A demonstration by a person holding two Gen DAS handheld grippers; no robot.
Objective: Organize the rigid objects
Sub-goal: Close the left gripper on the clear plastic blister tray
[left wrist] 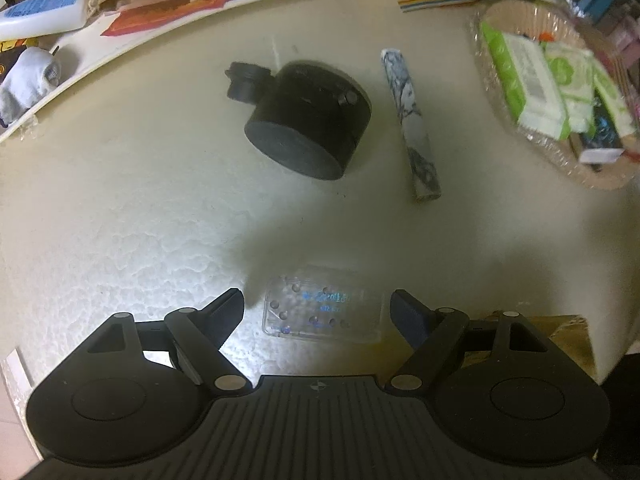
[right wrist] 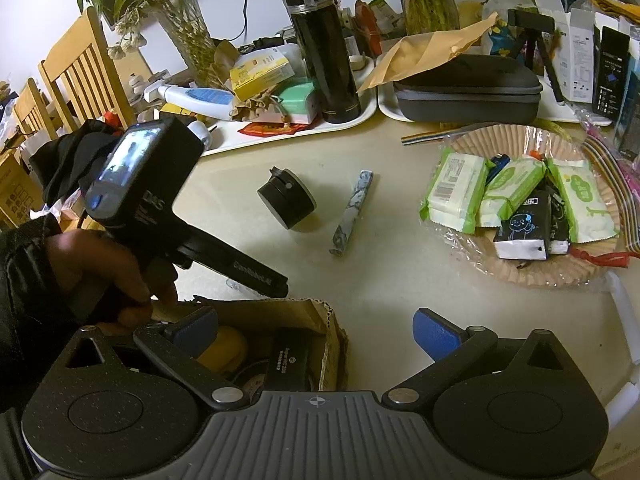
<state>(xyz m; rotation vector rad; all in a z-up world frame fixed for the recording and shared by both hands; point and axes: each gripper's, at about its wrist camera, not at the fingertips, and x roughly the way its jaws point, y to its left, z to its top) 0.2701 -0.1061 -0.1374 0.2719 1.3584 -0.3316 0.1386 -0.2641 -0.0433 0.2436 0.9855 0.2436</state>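
Observation:
A clear plastic case (left wrist: 320,312) with blue print lies on the cream table between the open fingers of my left gripper (left wrist: 318,314); I cannot tell whether they touch it. Beyond it lie a black cylinder (left wrist: 306,120) with a small knob and a marbled grey stick (left wrist: 412,124). Both also show in the right wrist view, the cylinder (right wrist: 286,200) and the stick (right wrist: 352,214). My right gripper (right wrist: 316,332) is open and empty, above a cardboard box (right wrist: 320,320) that holds a yellow item (right wrist: 224,346) and black items. The left gripper's body (right wrist: 152,200) is at the left.
A paper basket (right wrist: 480,140) of wipe packs sits at the right, and shows in the left wrist view (left wrist: 500,12). White trays (right wrist: 248,140) at the back hold a black flask (right wrist: 320,48), bottles and a dark zip case (right wrist: 468,88). Wooden chairs stand far left.

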